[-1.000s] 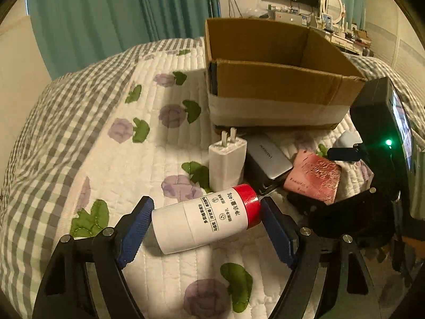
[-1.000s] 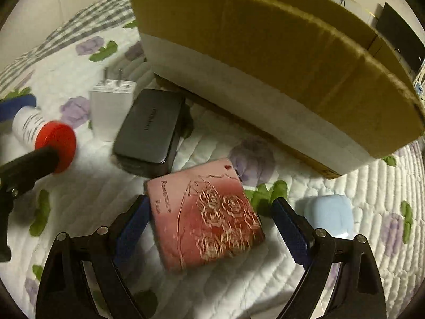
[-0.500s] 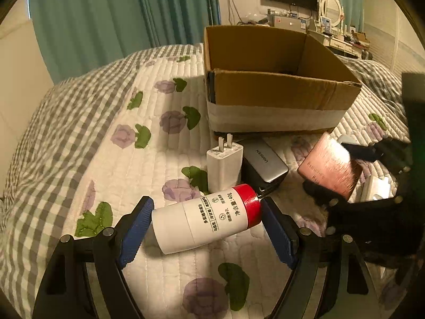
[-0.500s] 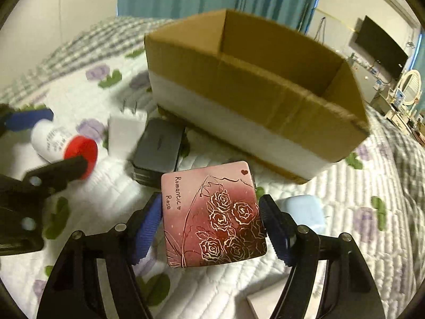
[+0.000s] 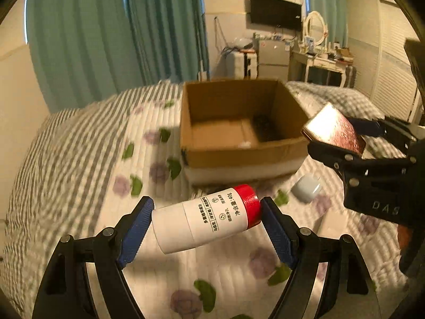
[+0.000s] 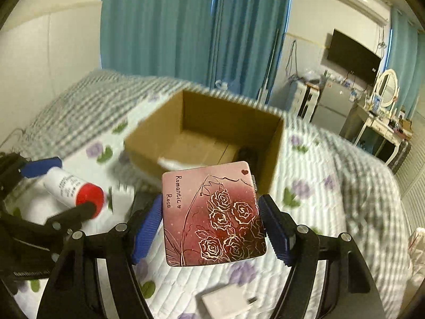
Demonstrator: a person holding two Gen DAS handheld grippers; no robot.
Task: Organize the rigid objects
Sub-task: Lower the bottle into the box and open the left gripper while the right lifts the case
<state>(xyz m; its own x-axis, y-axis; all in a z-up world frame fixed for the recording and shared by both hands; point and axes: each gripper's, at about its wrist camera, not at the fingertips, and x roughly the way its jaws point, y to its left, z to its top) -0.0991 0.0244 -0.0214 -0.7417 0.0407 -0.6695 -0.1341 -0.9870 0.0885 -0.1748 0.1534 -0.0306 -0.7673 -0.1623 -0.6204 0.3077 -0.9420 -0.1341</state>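
Observation:
My left gripper point(image 5: 205, 219) is shut on a white bottle with a red cap point(image 5: 204, 223), held sideways above the bed, short of the open cardboard box point(image 5: 239, 154). My right gripper point(image 6: 211, 218) is shut on a pink square tin with a rose drawing point(image 6: 212, 212), held in the air near the box point(image 6: 207, 135). The tin also shows at the right of the left wrist view point(image 5: 334, 130). The bottle shows at the left of the right wrist view point(image 6: 73, 186). A dark item lies in the box's far corner point(image 6: 247, 155).
A white quilt with purple flowers point(image 5: 87, 186) covers the bed. A pale blue case point(image 5: 305, 188) lies on it right of the box. A white charger point(image 6: 225, 304) lies below the tin; another white charger point(image 6: 120, 199) and a dark case sit before the box.
Both grippers have lifted their objects off the quilt and risen high. The box's inside now shows from above. The tin has moved toward the box.

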